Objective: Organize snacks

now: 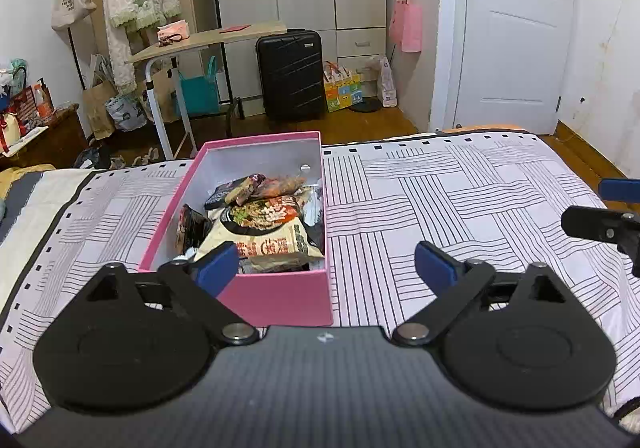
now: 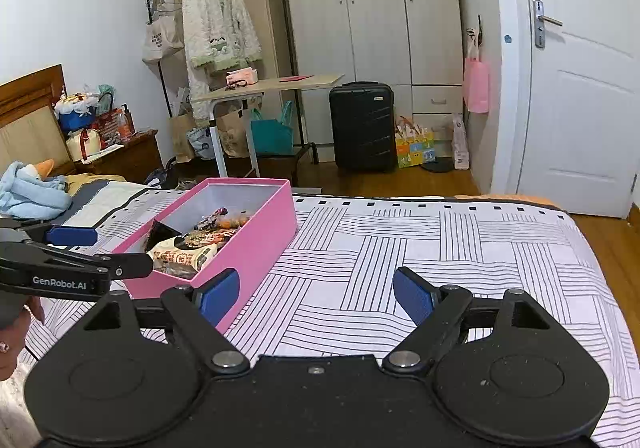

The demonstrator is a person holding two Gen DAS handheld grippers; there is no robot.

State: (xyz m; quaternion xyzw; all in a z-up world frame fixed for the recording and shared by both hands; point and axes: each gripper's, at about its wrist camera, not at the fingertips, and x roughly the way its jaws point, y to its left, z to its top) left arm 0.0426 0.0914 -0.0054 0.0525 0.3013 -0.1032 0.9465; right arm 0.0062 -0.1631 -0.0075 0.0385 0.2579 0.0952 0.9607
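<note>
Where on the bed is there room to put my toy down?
The striped bedspread right of the pink box is bare up to the bed's far edge and right side. The box itself is crowded with snack packets. Left of it lies a narrower bare strip.

A rectangular pink cardboard box (image 1: pixel 280 298) with a pale grey lining was seen lidless on the striped bedspread, its long axis running away from the near edge. It was filled toward its near end with crinkled snack packets (image 1: pixel 262 226), piled loosely; a cream packet with red lettering (image 2: pixel 185 256) was uppermost.
</note>
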